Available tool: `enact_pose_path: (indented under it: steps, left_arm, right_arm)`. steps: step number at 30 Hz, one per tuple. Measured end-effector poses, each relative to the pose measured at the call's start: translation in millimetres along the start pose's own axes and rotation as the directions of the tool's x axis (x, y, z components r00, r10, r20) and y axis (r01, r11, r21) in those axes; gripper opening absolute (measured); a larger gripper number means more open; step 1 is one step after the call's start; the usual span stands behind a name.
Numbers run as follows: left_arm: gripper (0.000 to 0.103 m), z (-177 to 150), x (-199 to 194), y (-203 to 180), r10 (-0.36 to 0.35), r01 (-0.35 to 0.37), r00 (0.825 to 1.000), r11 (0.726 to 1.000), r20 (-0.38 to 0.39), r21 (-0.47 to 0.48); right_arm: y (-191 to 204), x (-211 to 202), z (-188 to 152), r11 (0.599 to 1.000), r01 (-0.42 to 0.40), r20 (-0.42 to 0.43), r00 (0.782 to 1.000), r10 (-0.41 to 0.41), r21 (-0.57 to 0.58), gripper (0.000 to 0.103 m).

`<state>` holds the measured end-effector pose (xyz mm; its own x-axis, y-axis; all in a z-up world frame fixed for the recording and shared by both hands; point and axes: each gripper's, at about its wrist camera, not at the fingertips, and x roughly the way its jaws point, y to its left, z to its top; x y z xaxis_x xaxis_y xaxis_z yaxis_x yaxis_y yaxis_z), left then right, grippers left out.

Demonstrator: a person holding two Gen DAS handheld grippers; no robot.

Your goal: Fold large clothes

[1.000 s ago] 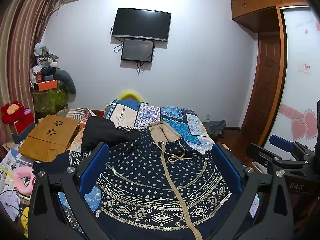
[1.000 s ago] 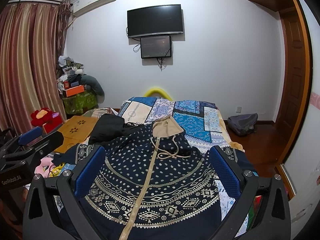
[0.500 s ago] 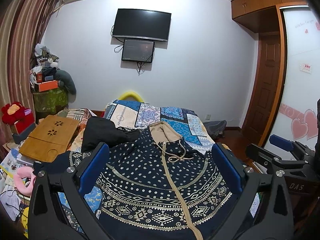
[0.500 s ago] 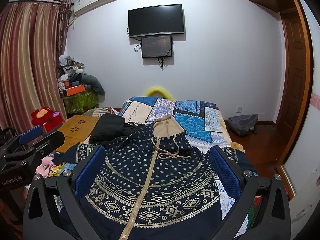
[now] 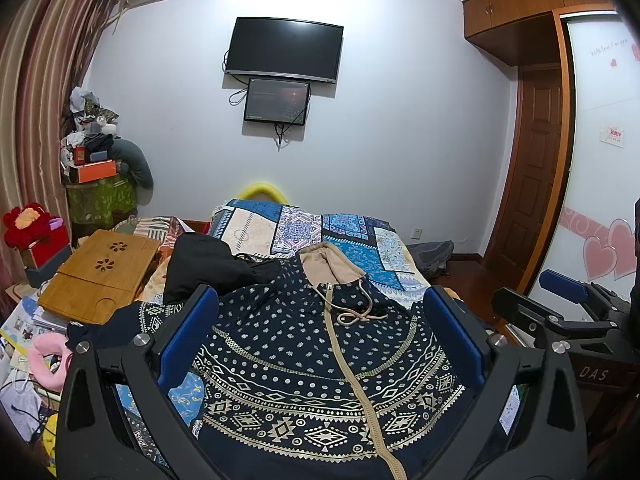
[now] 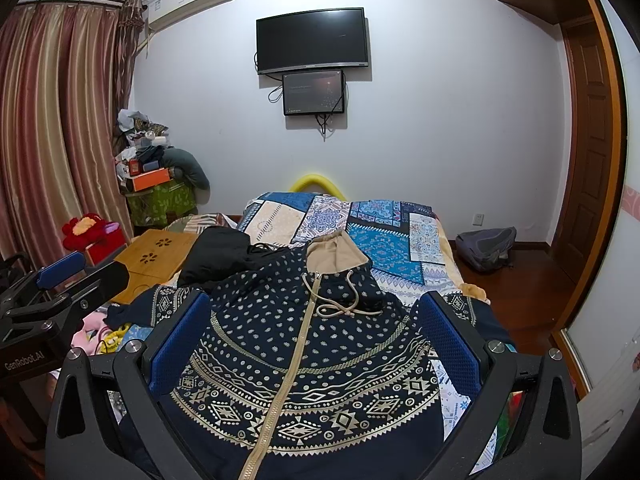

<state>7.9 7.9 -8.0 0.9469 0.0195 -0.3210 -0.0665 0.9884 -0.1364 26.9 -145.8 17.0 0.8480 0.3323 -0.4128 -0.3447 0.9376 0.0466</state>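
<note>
Navy patterned hoodie (image 5: 320, 364) spread flat on bed (image 5: 352, 240), zipped, tan hood away, black garment (image 5: 204, 264) at its shoulder, left gripper (image 5: 320, 344) and right gripper (image 6: 308, 336) above hem, fingers apart, empty.

In the left wrist view, the right tool (image 5: 568, 300) at the right edge carries the pale letters "DAS" on its dark body. In the right wrist view, the left tool (image 6: 56, 280) at the left edge reads "GenRobot.AI". The script on the wardrobe door (image 5: 600, 160), far right, is too small to read.
</note>
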Motion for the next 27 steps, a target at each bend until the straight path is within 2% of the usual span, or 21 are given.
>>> enact_pose_path:
  steps: [18, 24, 27]
  left_arm:
    - [0.103, 0, 8, 7, 0.017, -0.017, 1.0, 1.0, -0.005, 0.001]
    - [0.103, 3, 19, 19, 0.053, -0.053, 0.999, 0.999, -0.006, -0.003]
    - [0.103, 10, 29, 32, 0.097, -0.097, 0.995, 0.995, 0.006, 0.0]
  right_arm:
    - [-1, 7, 2, 1.0, 0.0, -0.01, 1.0, 0.0, -0.009, 0.103]
    - [1, 18, 5, 1.0, -0.001, -0.025, 1.0, 0.001, -0.016, 0.103]
    - [1, 27, 8, 1.0, 0.0, -0.031, 1.0, 0.0, -0.023, 0.103]
